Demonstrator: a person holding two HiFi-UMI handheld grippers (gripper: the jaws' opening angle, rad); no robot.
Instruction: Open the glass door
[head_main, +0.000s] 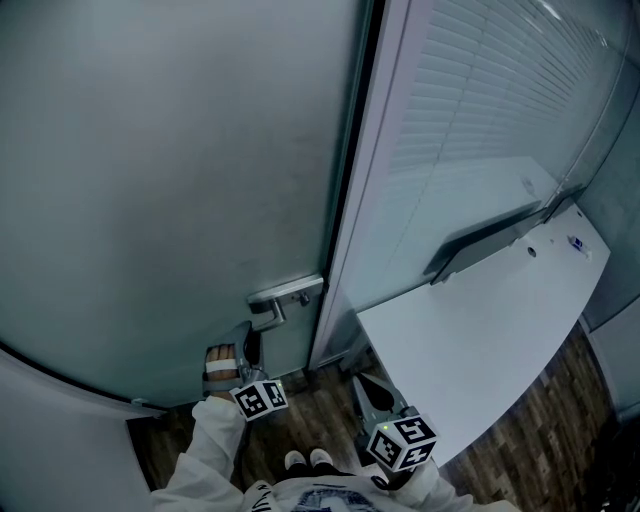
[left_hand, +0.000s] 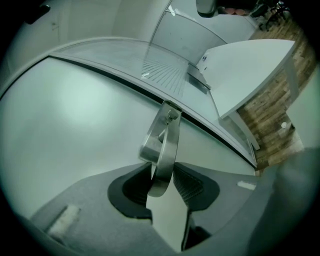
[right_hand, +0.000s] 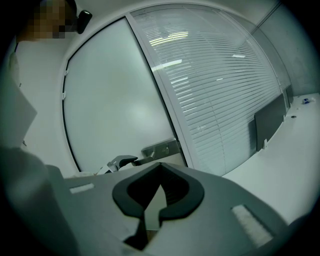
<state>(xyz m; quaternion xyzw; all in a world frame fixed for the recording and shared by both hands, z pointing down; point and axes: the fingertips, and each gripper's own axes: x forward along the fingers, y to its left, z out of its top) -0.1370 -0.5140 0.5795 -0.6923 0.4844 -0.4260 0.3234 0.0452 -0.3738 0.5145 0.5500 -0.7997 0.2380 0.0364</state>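
Head view: frosted glass door (head_main: 170, 180) fills the left, matte and smooth, dark-edged. Brushed-metal lever handle (head_main: 285, 297) sits at its right edge, low. The left gripper (head_main: 245, 350) is at the lever's free end. The right gripper (head_main: 370, 395) hangs apart, near a smooth white desk (head_main: 480, 330) over wood-grain floor (head_main: 320, 410); slatted blinds (head_main: 480, 90) behind. Left gripper view: flat curved steel lever (left_hand: 162, 155) stands between the dark ribbed pads of the left gripper (left_hand: 162, 175), jaws closed narrow onto it, pads against both faces; the door (left_hand: 75, 115) lies just beyond. Right gripper view: right gripper (right_hand: 159, 187) jaws together at the tips, nothing held. Door (right_hand: 110, 100) and lever (right_hand: 150, 159) lie far left, blinds (right_hand: 215, 90) right.
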